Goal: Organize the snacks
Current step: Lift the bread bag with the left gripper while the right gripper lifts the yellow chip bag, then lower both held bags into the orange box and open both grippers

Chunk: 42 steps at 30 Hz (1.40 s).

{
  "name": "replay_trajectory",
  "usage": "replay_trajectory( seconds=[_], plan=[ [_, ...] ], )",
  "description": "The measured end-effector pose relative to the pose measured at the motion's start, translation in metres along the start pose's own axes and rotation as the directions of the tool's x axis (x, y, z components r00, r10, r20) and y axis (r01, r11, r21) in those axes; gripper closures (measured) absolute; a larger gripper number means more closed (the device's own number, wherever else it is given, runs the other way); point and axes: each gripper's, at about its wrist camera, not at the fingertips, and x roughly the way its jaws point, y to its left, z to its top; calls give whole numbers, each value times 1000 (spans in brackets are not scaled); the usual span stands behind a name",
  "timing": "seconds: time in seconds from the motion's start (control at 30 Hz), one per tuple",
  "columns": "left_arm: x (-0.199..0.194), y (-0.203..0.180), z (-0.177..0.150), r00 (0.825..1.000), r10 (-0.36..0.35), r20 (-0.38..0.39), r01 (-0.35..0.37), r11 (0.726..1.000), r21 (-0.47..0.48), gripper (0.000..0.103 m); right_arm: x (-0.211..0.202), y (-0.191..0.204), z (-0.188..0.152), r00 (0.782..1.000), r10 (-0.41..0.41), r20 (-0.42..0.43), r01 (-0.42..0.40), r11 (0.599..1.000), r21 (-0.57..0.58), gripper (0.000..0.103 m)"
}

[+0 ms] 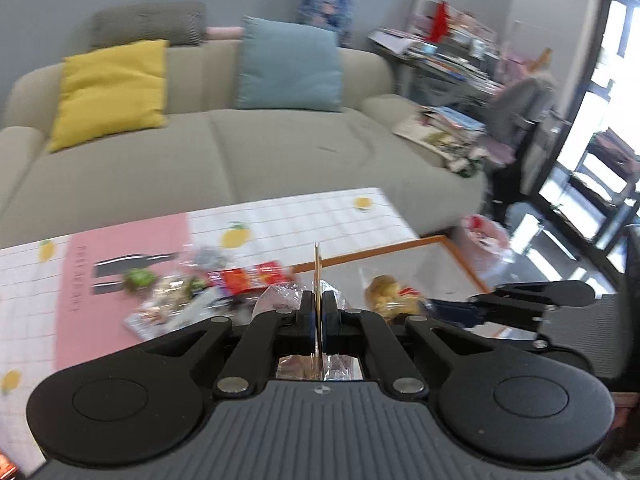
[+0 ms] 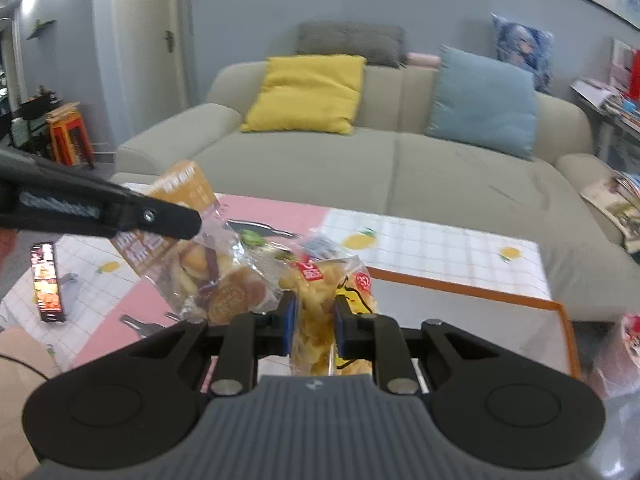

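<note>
Orange-framed tray [image 2: 460, 289] on my desk [image 2: 440, 240] holds nothing I can see, while left tongs [image 1: 319, 312] clench a pastry bag [image 2: 208, 264], right tongs [image 2: 315, 316] a chips bag [image 2: 320, 300]; loose snacks [image 1: 192, 288] remain unsorted.

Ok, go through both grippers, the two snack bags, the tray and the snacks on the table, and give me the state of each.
left gripper: shut on the pastry bag
pastry bag: lifted, tilted
right gripper: shut on the chips bag
chips bag: held, upright
tray: flat on the table
loose snacks: lying on the table
</note>
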Motion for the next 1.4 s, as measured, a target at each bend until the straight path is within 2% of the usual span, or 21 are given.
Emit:
replay_trajectory(
  seconds=[0.2,0.3,0.43,0.57,0.77,1.0,1.2,1.3,1.4],
  plan=[
    [53,-31,18,989,-120,-87,123,992,23,101,11,-65,-2,994,-27,-105,40,992,119,87],
    [89,-44,21,976,-146,-164,150,989,16,101,27,-98,-7,985,-18,-172,52,980,193,87],
    [136,-50,14,948,-168,-270,168,985,-24,101,53,-134,-22,963,-19,-267,91,962,258,87],
    [161,-47,-4,923,-154,-354,148,988,-43,101,74,-149,-40,944,-18,-330,121,948,296,87],
    [190,-36,-19,868,-129,-479,96,991,-93,101,105,-147,-60,915,27,-403,128,927,352,87],
    [205,-28,-23,822,-101,-561,42,992,-116,101,128,-145,-69,893,119,-434,106,882,460,86],
    [208,-26,-25,809,-92,-580,24,992,-125,96,141,-145,-75,880,183,-439,101,830,548,80],
    [205,-25,-23,813,-84,-576,21,993,-115,91,150,-146,-81,874,202,-442,107,807,581,75],
    [200,-24,-18,818,-77,-570,18,994,-109,80,150,-145,-83,874,202,-443,113,801,588,73]
  ],
)
